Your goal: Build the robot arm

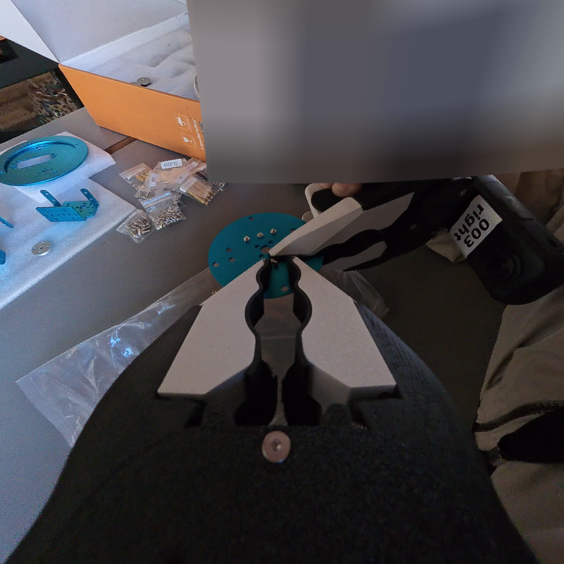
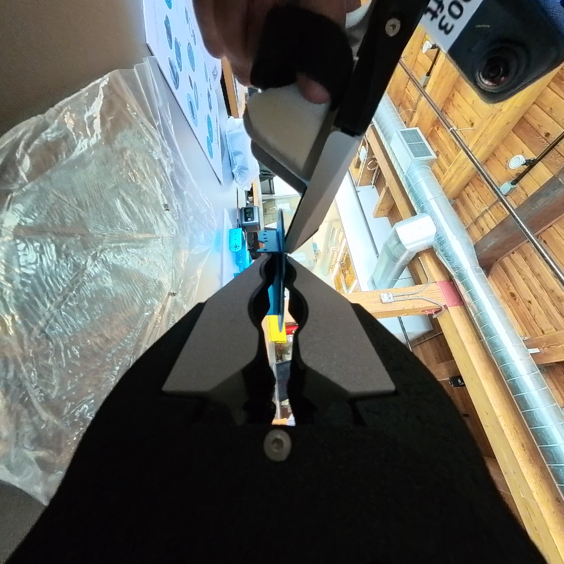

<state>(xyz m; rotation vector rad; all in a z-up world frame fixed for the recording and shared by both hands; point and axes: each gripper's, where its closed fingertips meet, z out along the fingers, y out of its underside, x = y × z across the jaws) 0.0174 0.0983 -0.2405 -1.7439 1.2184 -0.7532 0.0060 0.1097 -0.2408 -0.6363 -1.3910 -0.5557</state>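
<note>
While the right gripper (image 2: 279,262) clenches the blue disc (image 1: 244,259) edge-on above the counter (image 1: 183,305), the left gripper (image 1: 276,262) pinches a tiny screw (image 1: 273,261) against it, best held square and steady.

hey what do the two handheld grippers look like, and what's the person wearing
Both match. The left gripper and right gripper each have two pale grey wedge-shaped fingers with wavy black inner pads, on a rough black body with a silver screw. A black camera with a white printed label rides on the right one. The person wears black fingerless gloves and beige clothing.
</note>
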